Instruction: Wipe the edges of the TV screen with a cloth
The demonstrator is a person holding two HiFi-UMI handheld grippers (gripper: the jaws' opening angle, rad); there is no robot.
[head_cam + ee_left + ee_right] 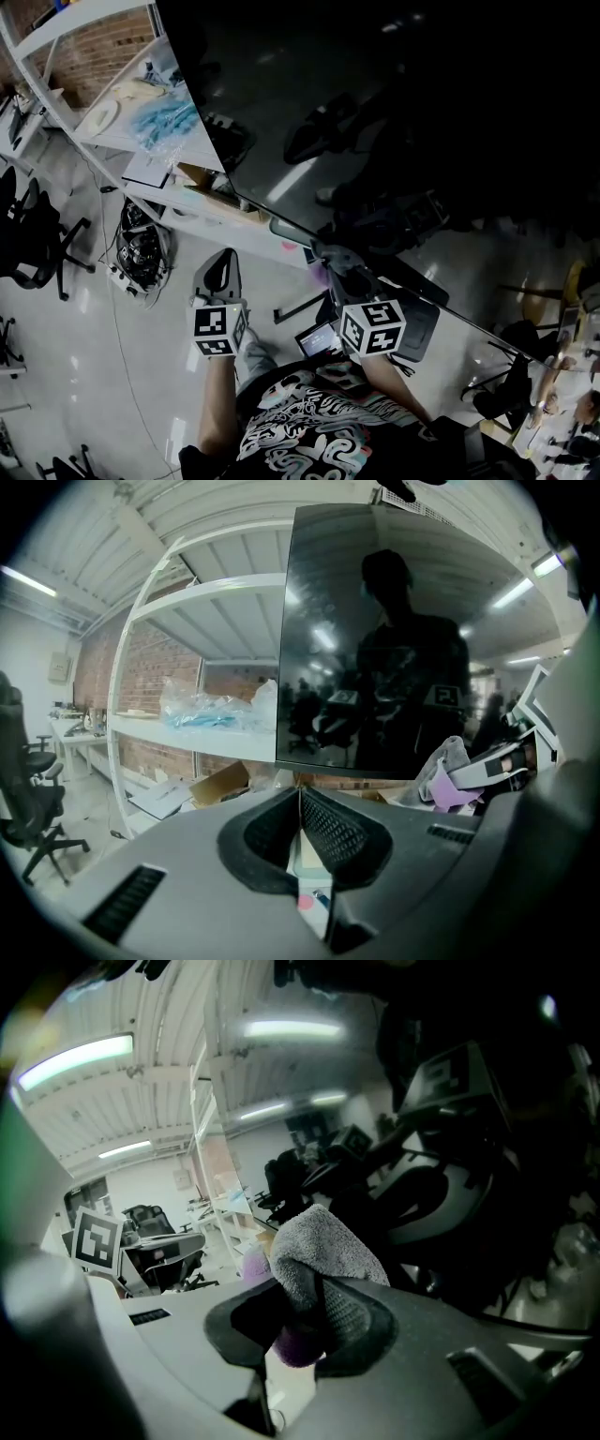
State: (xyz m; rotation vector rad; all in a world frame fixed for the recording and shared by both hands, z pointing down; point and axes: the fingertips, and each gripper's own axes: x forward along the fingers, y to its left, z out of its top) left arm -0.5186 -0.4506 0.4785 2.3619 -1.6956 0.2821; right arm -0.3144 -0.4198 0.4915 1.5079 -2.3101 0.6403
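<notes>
- The right gripper is clamping a grey microfibre cloth, which is bunching up past its jaws.
- The TV screen is standing just ahead of it, bottom edge nearest.
- The left gripper is hanging beside it, jaws together on nothing.
- My judgement: lead with the cloth's fold along the edge, keeping the jaws off the glass.

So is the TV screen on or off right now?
It looks off: the TV screen is black, showing no picture, only reflections of the room.
</notes>
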